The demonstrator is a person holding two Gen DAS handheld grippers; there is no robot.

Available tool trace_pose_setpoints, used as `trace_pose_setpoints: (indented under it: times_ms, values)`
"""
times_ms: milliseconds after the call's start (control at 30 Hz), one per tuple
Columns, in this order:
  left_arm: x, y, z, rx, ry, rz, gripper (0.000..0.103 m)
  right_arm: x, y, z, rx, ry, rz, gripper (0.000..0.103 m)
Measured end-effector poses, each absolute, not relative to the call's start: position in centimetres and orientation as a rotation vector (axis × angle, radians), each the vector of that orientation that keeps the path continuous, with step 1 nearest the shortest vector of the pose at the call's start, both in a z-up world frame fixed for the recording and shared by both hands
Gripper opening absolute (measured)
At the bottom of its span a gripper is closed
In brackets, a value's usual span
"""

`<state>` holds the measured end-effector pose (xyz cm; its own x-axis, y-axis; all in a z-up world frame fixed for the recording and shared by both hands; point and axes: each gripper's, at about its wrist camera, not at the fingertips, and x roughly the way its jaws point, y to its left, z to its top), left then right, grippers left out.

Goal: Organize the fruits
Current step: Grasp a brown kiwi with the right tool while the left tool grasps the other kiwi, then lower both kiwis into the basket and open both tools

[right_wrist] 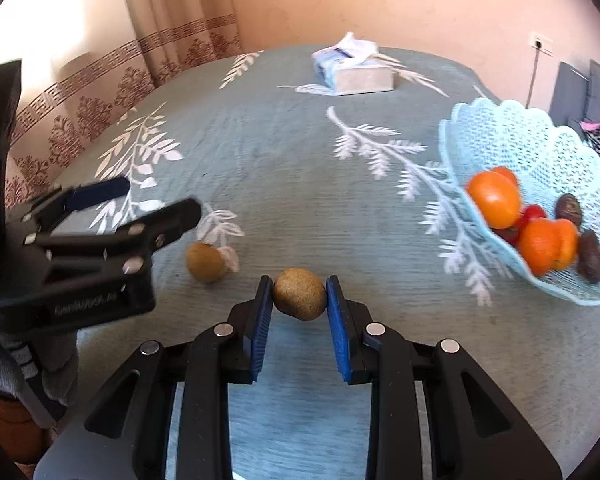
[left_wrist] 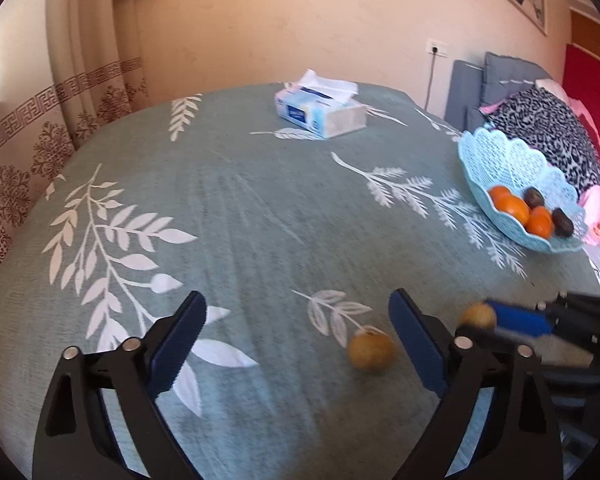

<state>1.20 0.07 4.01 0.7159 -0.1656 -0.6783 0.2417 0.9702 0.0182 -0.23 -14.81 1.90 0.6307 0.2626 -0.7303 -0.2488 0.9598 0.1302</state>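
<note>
My right gripper (right_wrist: 299, 296) is shut on a brown kiwi (right_wrist: 300, 294), held just above the green leaf-print tablecloth (right_wrist: 279, 168). In the left wrist view that kiwi (left_wrist: 478, 315) shows between the right gripper's blue pads. A second kiwi (left_wrist: 371, 351) lies on the cloth near my left gripper's right finger; it also shows in the right wrist view (right_wrist: 205, 262). My left gripper (left_wrist: 297, 320) is open and empty above the cloth; it appears at the left of the right wrist view (right_wrist: 155, 204). A light blue lattice basket (right_wrist: 540, 140) at the right holds oranges (right_wrist: 496, 200) and dark fruits (right_wrist: 590, 256).
A tissue box (left_wrist: 320, 110) sits at the far side of the table. Patterned curtains (left_wrist: 59, 128) hang at the left. A grey chair with a leopard-print cushion (left_wrist: 548, 128) stands behind the basket (left_wrist: 512, 160).
</note>
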Motion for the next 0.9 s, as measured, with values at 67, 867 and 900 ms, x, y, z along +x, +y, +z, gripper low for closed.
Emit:
trace_pose_setpoints:
  times_ms: [67, 867, 900]
  values:
    - [1.0, -0.4, 3.8, 0.111, 0.749, -0.24, 0.086, -0.2, -15.9, 2.0, 0.031, 0.834, 0.273, 0.028]
    - [0.7, -3.6, 1.6, 0.122, 0.864, -0.32, 0.029, -0.4, -23.1, 5.6, 0.158, 0.7, 0.139, 0.028]
    - [0.8, -3.8, 1.8, 0.124, 0.859, -0.323, 0.029, -0.4, -23.6, 5.7, 0.166, 0.693, 0.125, 0.028]
